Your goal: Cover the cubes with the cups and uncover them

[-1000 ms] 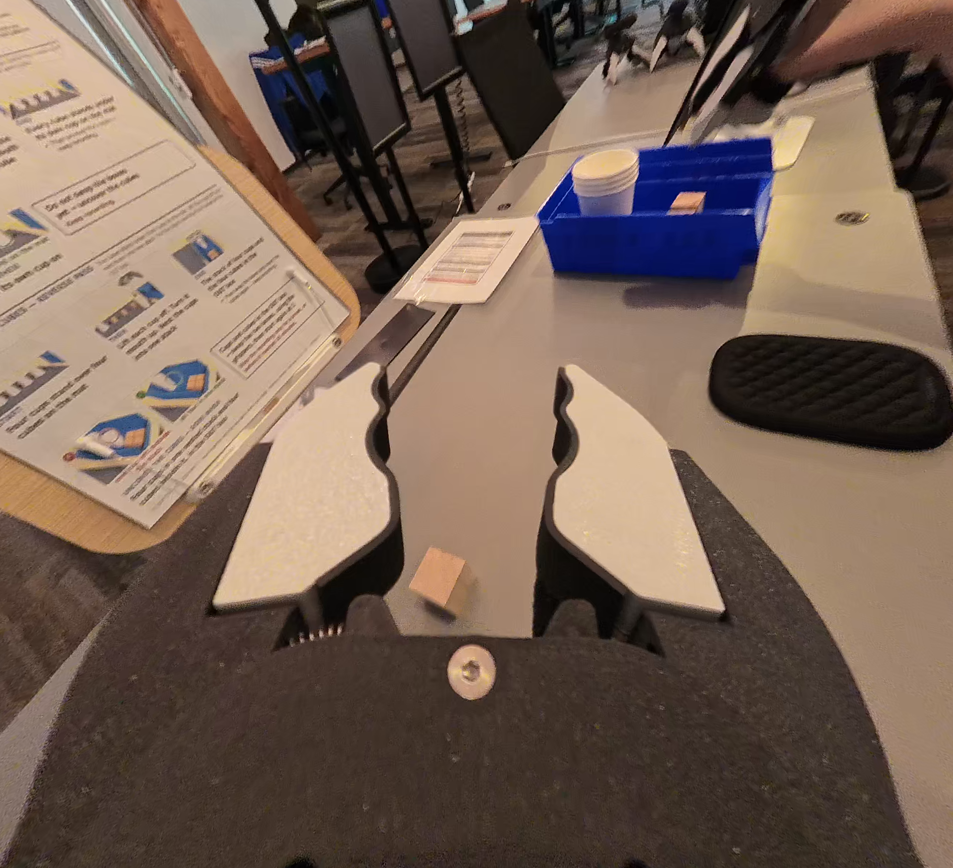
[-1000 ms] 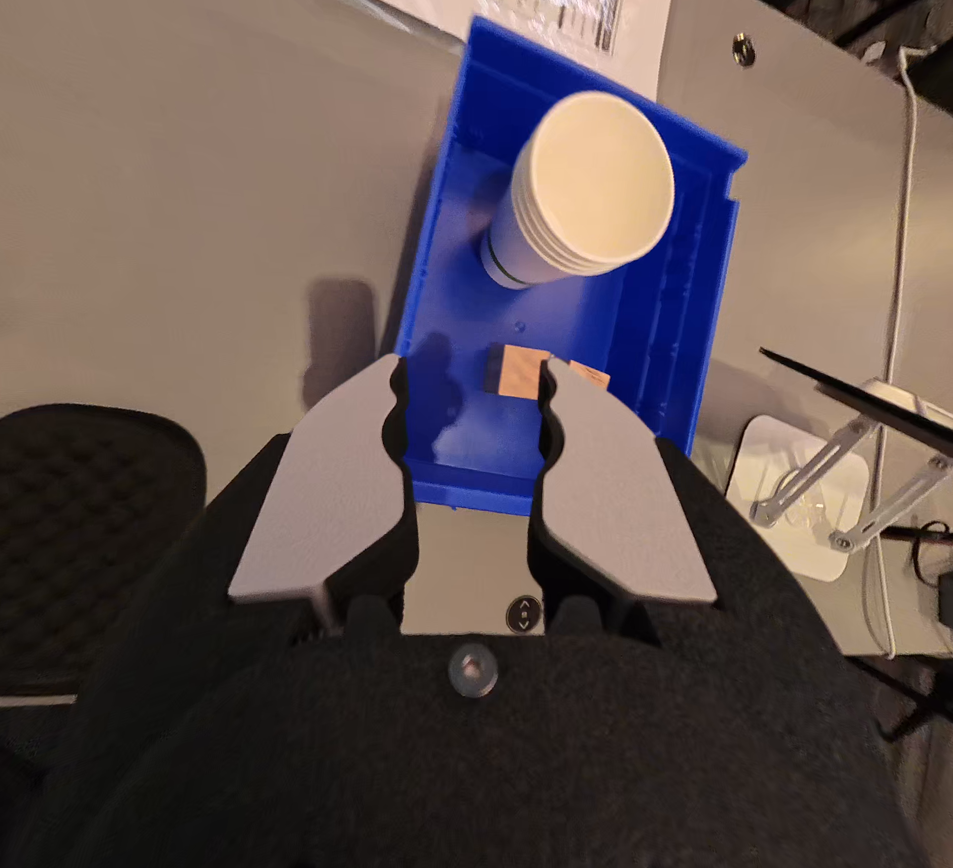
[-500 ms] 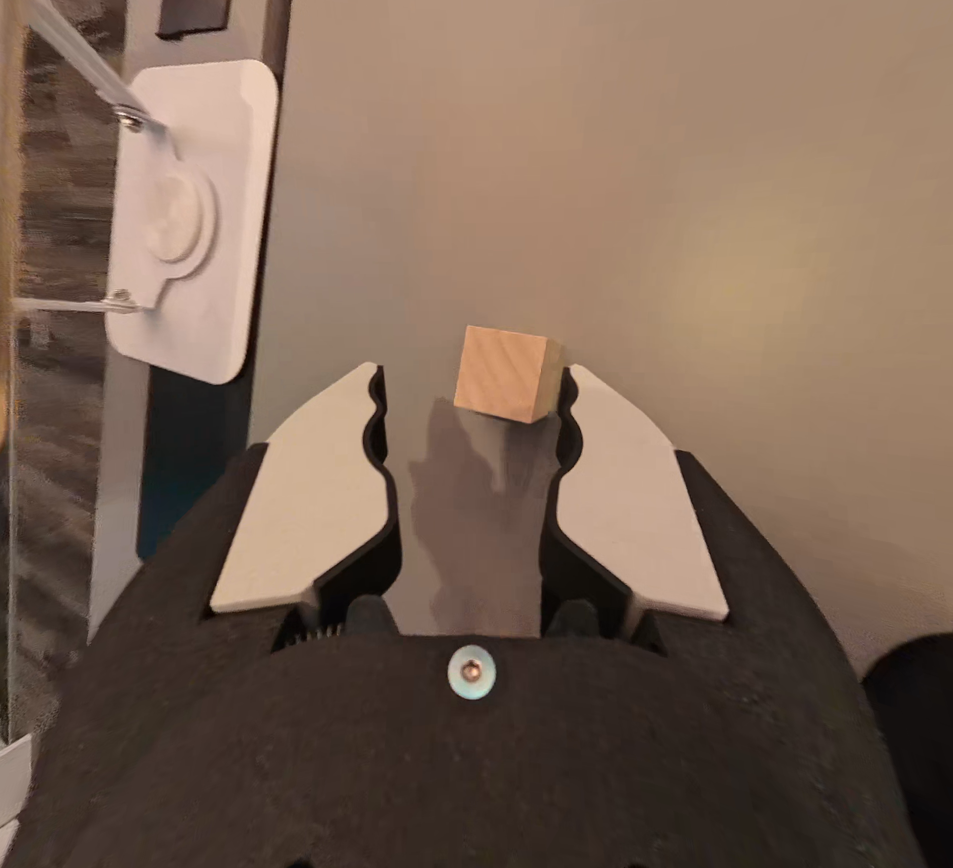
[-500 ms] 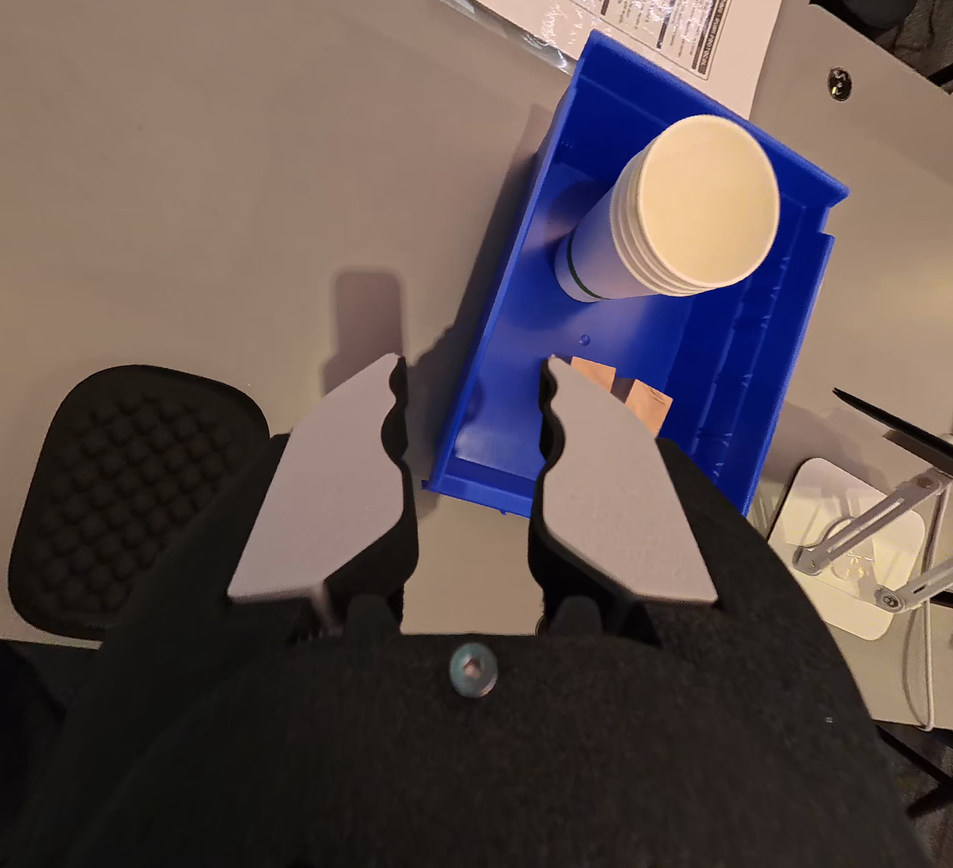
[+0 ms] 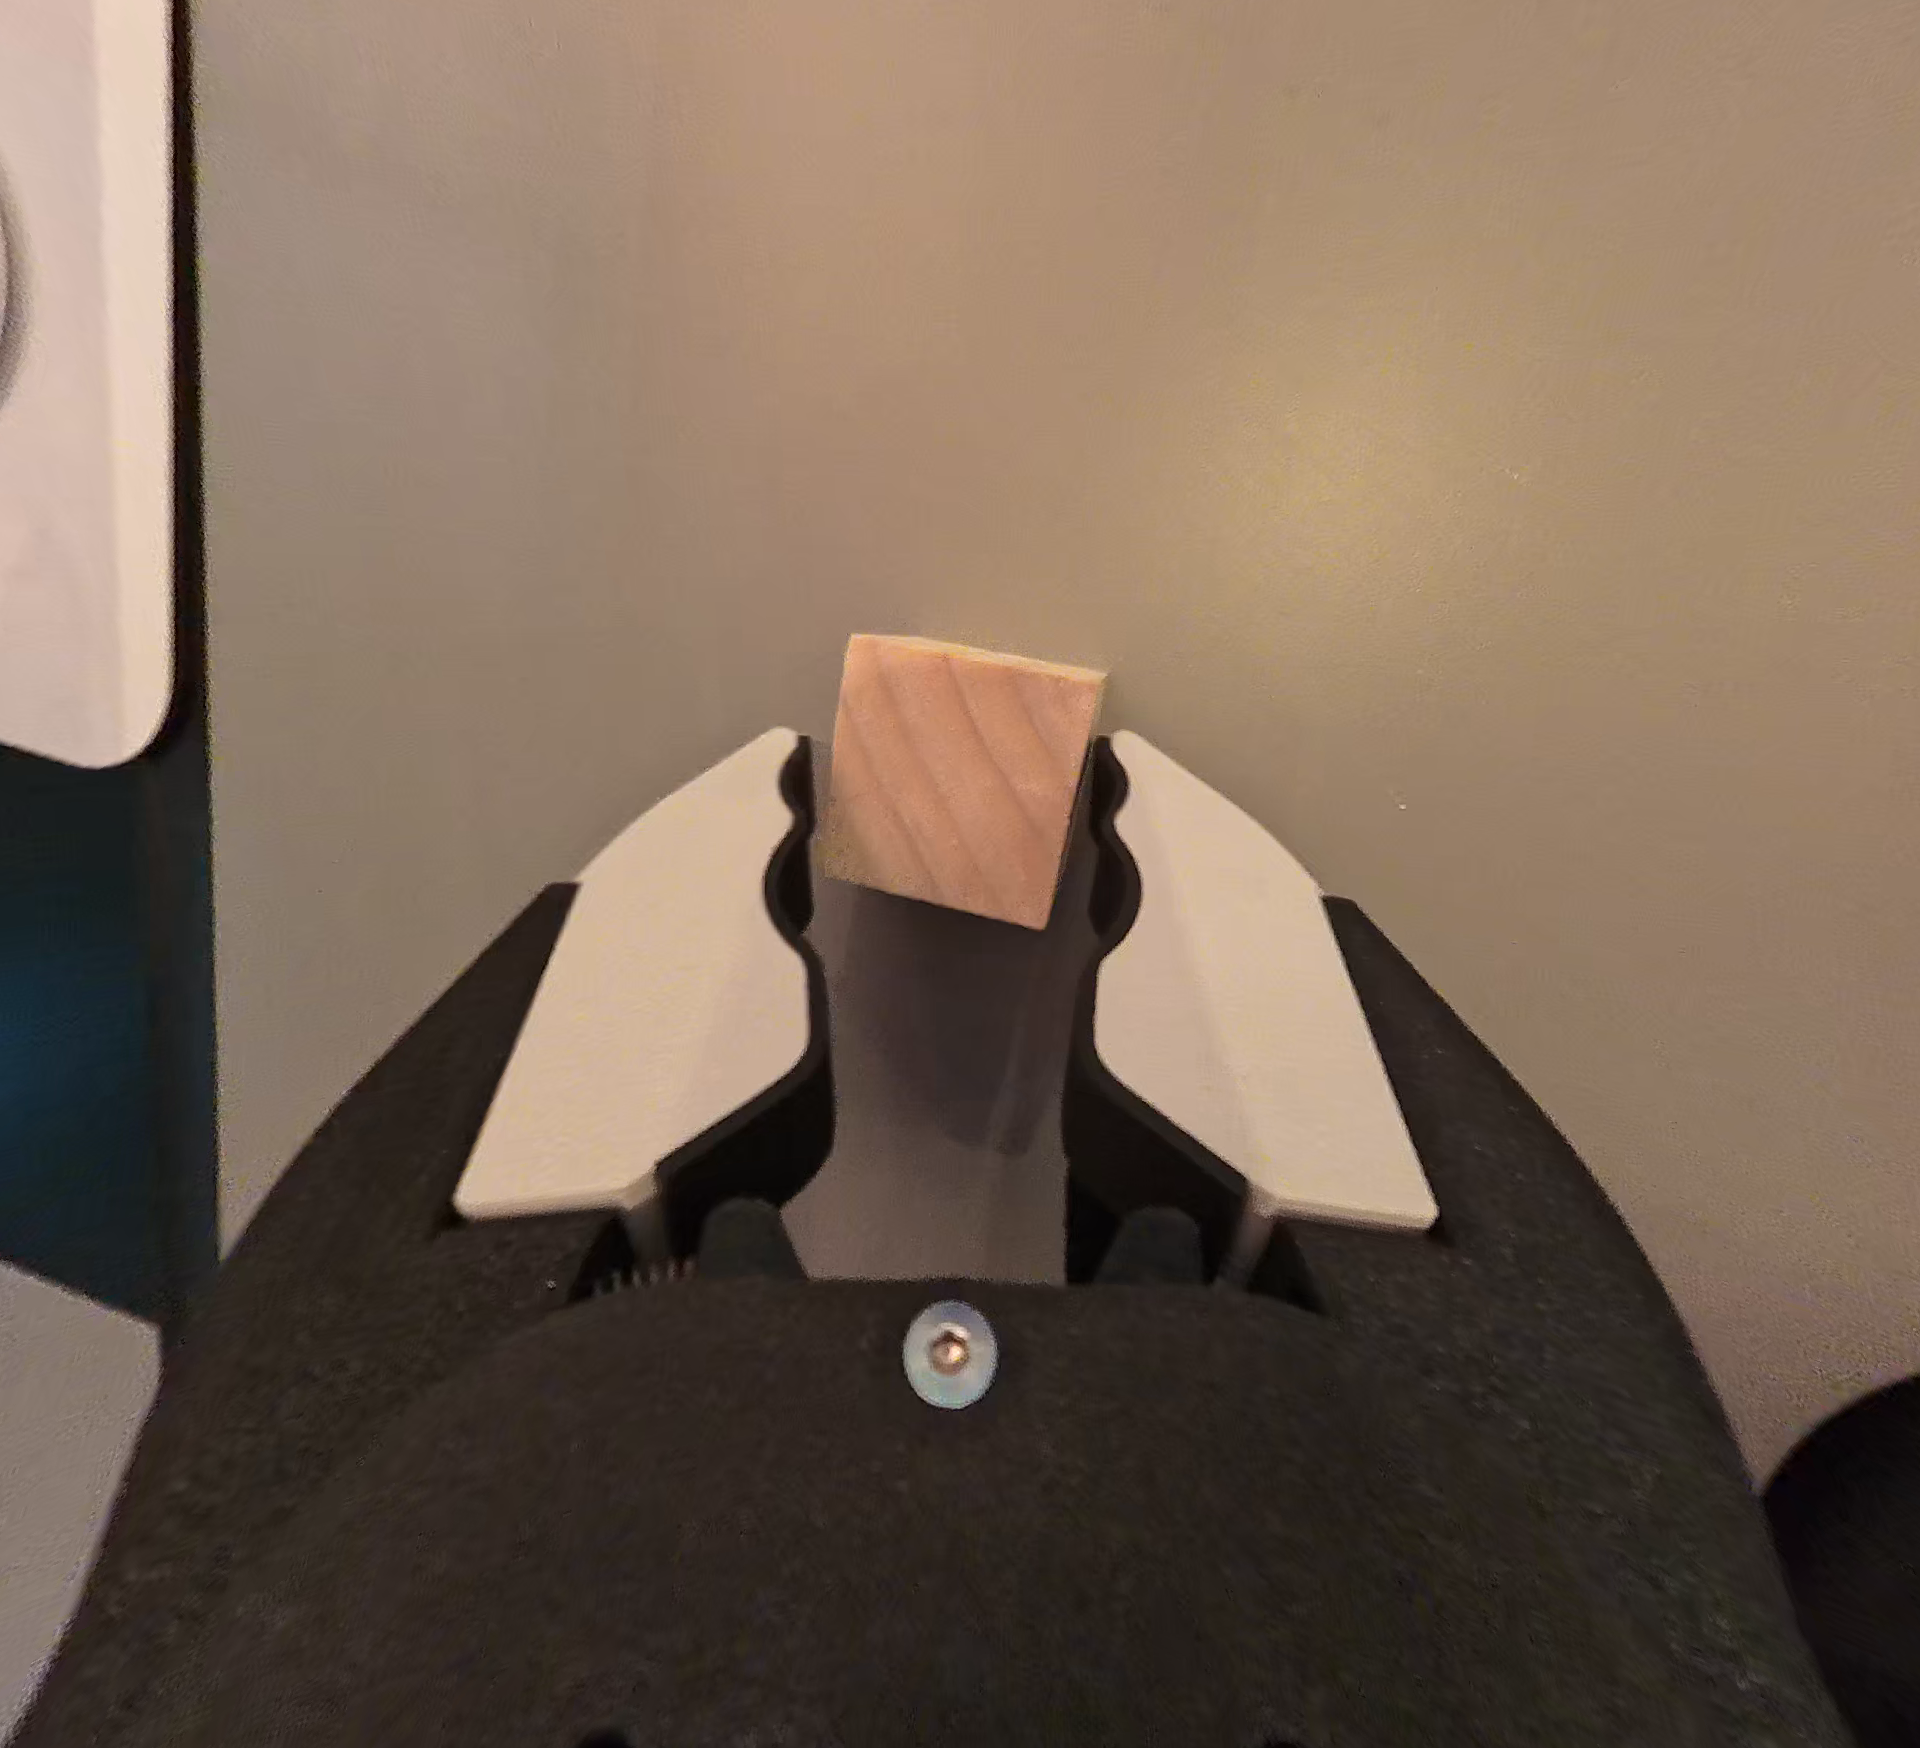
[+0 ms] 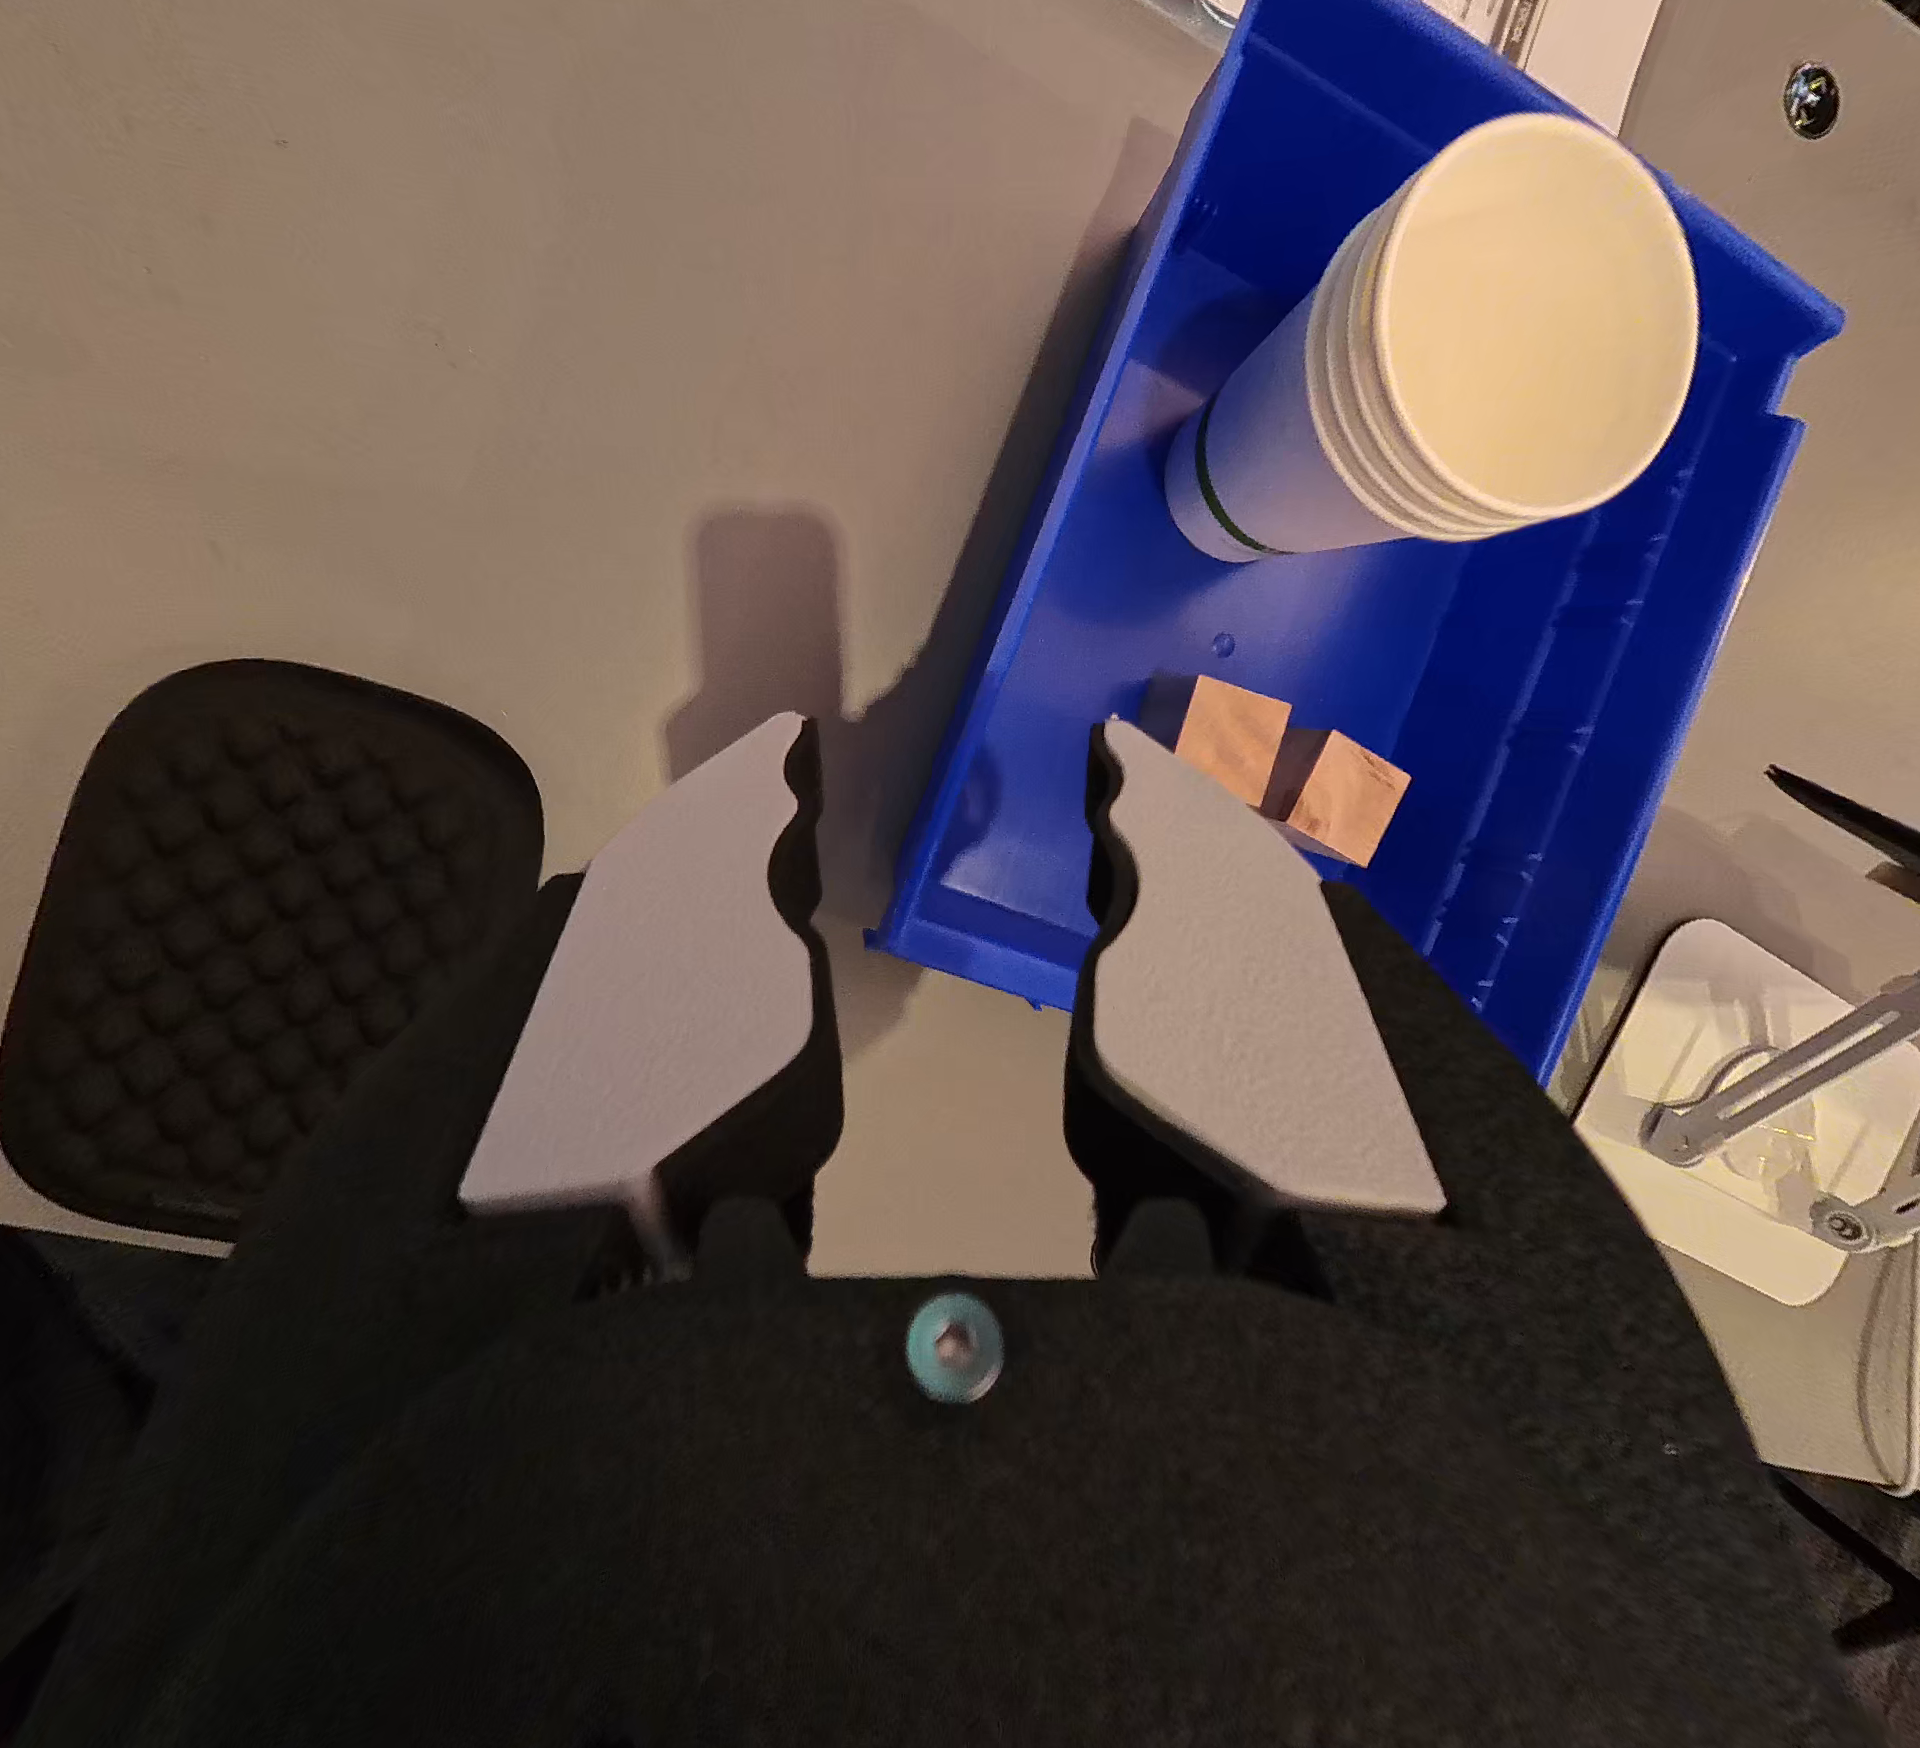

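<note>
On the grey surface (image 6: 416,192), a blue bin (image 6: 1049,659) holds my stacked paper cups (image 6: 1455,348), light and crushable, best pinched low on the sidewall. My right tool (image 6: 951,742) hangs spread, empty. My left tool (image 5: 951,753) brackets a stiff wooden cube (image 5: 961,779); whether it grips, I cannot tell.

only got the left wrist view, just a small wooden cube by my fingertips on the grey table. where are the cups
Observer: A stack of white paper cups stands upright in a blue plastic bin.
Operator: any more cubes
Observer: Two small wooden cubes lie side by side on the bin's floor, apart from the cups.
Operator: is the right gripper holding anything
Observer: No. The right gripper is open and empty, poised over the bin's near corner.
</note>
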